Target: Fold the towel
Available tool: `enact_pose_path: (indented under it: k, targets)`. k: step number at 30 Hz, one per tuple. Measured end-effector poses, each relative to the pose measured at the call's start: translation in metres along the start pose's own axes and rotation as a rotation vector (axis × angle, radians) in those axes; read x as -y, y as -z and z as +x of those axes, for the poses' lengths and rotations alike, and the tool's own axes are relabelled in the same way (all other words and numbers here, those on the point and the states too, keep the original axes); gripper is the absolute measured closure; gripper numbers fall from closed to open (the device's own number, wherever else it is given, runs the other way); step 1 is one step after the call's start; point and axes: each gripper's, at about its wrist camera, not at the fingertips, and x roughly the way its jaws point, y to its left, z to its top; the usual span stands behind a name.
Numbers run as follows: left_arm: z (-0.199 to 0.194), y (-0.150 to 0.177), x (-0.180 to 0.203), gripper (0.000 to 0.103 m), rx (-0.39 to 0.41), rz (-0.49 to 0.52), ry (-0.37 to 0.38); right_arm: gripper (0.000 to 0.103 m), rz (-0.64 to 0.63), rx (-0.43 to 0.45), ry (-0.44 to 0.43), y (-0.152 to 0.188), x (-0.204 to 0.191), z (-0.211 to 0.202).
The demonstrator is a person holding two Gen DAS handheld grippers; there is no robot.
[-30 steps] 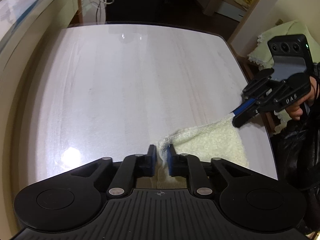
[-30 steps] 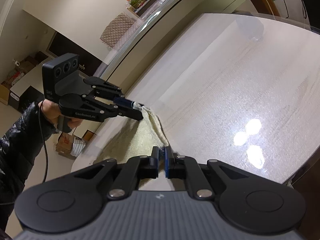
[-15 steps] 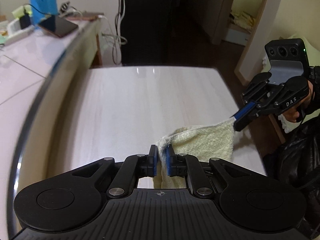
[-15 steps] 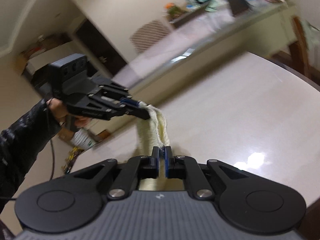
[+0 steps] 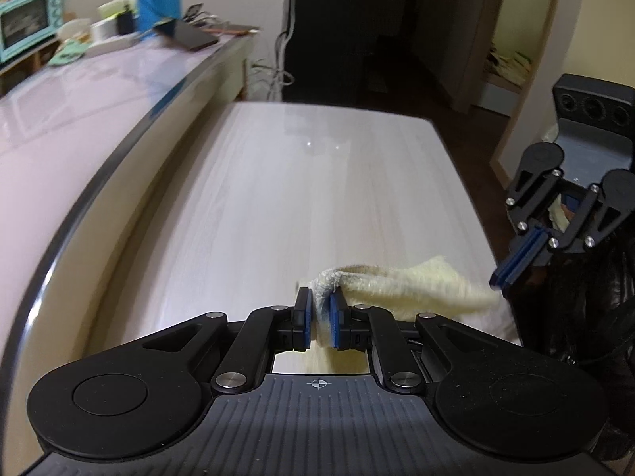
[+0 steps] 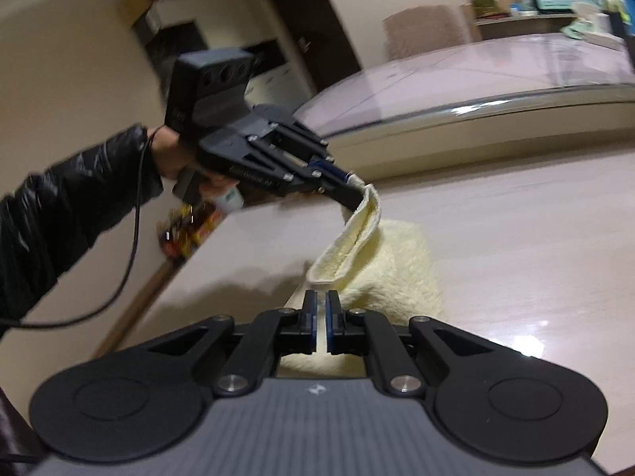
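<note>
A pale yellow towel [image 5: 401, 283] hangs between the two grippers above the near end of a pale wooden table [image 5: 301, 182]. My left gripper [image 5: 320, 303] is shut on one corner of the towel. In the right wrist view my right gripper [image 6: 321, 305] is shut on the other corner, with the towel's top hem [image 6: 349, 246] stretched from it up to the left gripper [image 6: 349, 186]. The rest of the towel [image 6: 401, 273] trails down onto the table. The right gripper [image 5: 502, 277] shows at the right edge of the left wrist view.
A long glossy counter [image 5: 79, 107] runs along the table's left side, with a teal oven [image 5: 24, 27] and small items on it. A dark doorway [image 5: 349, 27] lies beyond the table's far end. The floor drops off at the table's right edge.
Both grippers have lifted the towel's two corners up off the table. The towel now hangs stretched between them instead of lying flat.
</note>
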Motion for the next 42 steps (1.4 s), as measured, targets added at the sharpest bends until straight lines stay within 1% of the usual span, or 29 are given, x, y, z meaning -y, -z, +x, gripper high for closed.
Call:
enact_pose_path:
  k: [6,7,8,9,11,12,13,15,16,17,19,21,22,25,29,31,34,37,39,40,42]
  targets:
    - [-0.008,0.035,0.001,0.093,0.032,-0.044,-0.004,0.099,-0.044,-0.063,0.003,-0.004,-0.005,0.018]
    - [-0.009,0.039,0.0,0.093,0.037,-0.054,-0.004,0.097,-0.058,-0.078,0.006,-0.006,-0.005,0.021]
    - [-0.009,0.04,0.0,0.093,0.041,-0.061,-0.002,0.093,-0.064,-0.078,0.007,-0.006,-0.005,0.024]
    - [-0.008,0.042,-0.001,0.093,0.045,-0.068,0.0,0.092,-0.099,-0.079,0.007,-0.007,-0.009,0.027]
    - [-0.01,0.045,-0.001,0.093,0.061,-0.078,0.003,0.085,-0.145,-0.087,0.012,-0.008,-0.016,0.032]
    - [-0.01,0.046,-0.001,0.093,0.07,-0.083,0.005,0.084,-0.165,-0.091,0.018,-0.009,-0.021,0.036]
    - [-0.011,0.046,-0.001,0.093,0.075,-0.087,0.007,0.082,-0.212,-0.104,0.036,-0.01,-0.026,0.041]
    - [-0.011,0.046,-0.001,0.093,0.086,-0.094,0.011,0.081,-0.3,-0.111,0.074,-0.01,-0.037,0.047]
    - [-0.011,0.046,-0.001,0.093,0.088,-0.096,0.01,0.076,-0.356,-0.109,0.1,-0.009,-0.045,0.05]
    - [-0.012,0.047,0.0,0.093,0.09,-0.099,0.008,0.069,-0.387,-0.109,0.118,-0.009,-0.049,0.054]
    - [-0.015,0.047,0.0,0.093,0.104,-0.116,0.014,0.061,-0.449,-0.109,0.153,-0.008,-0.058,0.062]
    - [-0.018,0.046,0.002,0.093,0.117,-0.131,0.02,0.059,-0.478,-0.116,0.172,0.003,-0.071,0.061]
    - [-0.02,0.046,0.003,0.093,0.124,-0.139,0.023,0.056,-0.504,-0.126,0.199,0.008,-0.077,0.063]
    - [-0.022,0.043,0.005,0.093,0.128,-0.152,0.026,0.051,-0.539,-0.128,0.255,0.013,-0.08,0.072]
    - [-0.027,0.041,0.009,0.093,0.144,-0.183,0.041,0.051,-0.626,-0.099,0.377,0.019,-0.083,0.078]
    - [-0.029,0.042,0.011,0.093,0.148,-0.191,0.038,0.051,-0.652,-0.092,0.409,0.023,-0.084,0.08]
    - [-0.028,0.042,0.015,0.093,0.14,-0.192,0.02,0.053,-0.688,-0.069,0.43,0.025,-0.086,0.078]
    - [-0.028,0.044,0.017,0.093,0.133,-0.189,0.01,0.058,-0.707,-0.048,0.456,0.026,-0.084,0.076]
    - [-0.028,0.046,0.017,0.093,0.136,-0.193,0.007,0.071,-0.713,-0.046,0.462,0.026,-0.081,0.075]
    - [-0.028,0.048,0.017,0.093,0.14,-0.195,0.007,0.083,-0.718,-0.049,0.464,0.026,-0.078,0.075]
    - [-0.027,0.049,0.017,0.093,0.136,-0.186,0.0,0.085,-0.726,-0.044,0.471,0.024,-0.076,0.073]
